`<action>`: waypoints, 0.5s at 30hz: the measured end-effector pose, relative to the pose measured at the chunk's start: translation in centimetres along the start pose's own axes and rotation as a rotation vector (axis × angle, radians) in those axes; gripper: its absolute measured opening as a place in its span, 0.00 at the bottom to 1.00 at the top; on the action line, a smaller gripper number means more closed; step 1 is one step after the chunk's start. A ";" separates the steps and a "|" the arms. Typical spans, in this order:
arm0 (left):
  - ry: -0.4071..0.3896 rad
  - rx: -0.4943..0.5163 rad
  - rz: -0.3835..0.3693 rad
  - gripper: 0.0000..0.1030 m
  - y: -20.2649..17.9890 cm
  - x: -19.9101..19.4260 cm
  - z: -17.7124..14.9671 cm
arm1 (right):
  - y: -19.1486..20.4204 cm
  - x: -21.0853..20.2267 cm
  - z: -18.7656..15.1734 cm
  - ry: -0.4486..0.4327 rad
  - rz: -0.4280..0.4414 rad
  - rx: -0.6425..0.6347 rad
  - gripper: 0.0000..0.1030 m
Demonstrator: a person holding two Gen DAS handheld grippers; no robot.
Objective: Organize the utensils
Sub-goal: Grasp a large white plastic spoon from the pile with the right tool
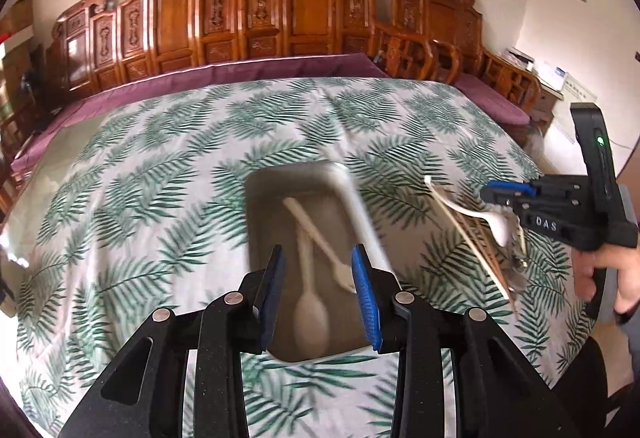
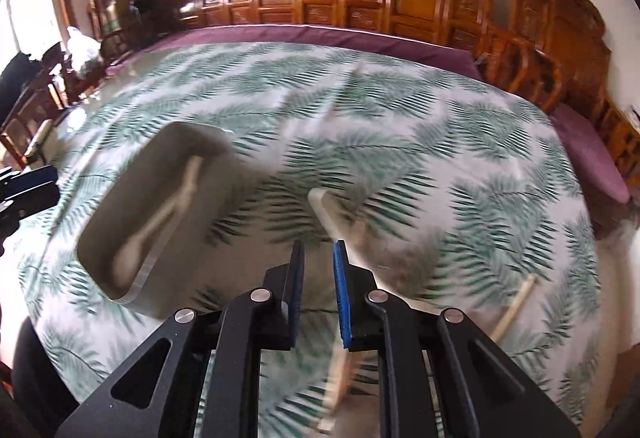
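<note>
A metal tray [image 1: 264, 206] lies on the fern-print tablecloth and holds two pale spoons [image 1: 310, 312]. My left gripper [image 1: 318, 292] is open and empty, just above the tray's near end. My right gripper [image 1: 494, 194] hovers over a pile of utensils [image 1: 480, 238] to the right of the tray: chopsticks, a white spoon and metal pieces. In the right wrist view my right gripper [image 2: 318, 290] is open with a small gap, empty, above a blurred pale utensil [image 2: 324, 206]. The tray [image 2: 120, 206] shows at its left.
The tablecloth [image 1: 160, 178] covers a table in front of a purple-cushioned carved wooden bench [image 1: 260, 22]. A wooden stick [image 2: 514, 308] lies to the right of my right gripper. Wooden chairs [image 2: 528, 66] stand at the right.
</note>
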State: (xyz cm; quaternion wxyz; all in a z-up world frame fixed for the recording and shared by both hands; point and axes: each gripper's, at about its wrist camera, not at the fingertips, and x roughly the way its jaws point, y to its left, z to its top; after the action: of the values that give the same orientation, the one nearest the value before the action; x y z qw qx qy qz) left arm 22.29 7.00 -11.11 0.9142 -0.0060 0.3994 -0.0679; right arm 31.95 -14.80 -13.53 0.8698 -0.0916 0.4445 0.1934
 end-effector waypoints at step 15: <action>0.052 0.056 -0.051 0.32 -5.4 2.2 -1.2 | -2.1 4.8 -2.1 0.139 -0.064 -0.129 0.32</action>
State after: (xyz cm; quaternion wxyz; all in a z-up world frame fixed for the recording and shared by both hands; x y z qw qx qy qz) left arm 22.27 1.46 -13.18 0.9013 0.0110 0.4207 -0.1023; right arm 33.82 -16.18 -18.68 0.8349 -0.1748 0.4873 0.1870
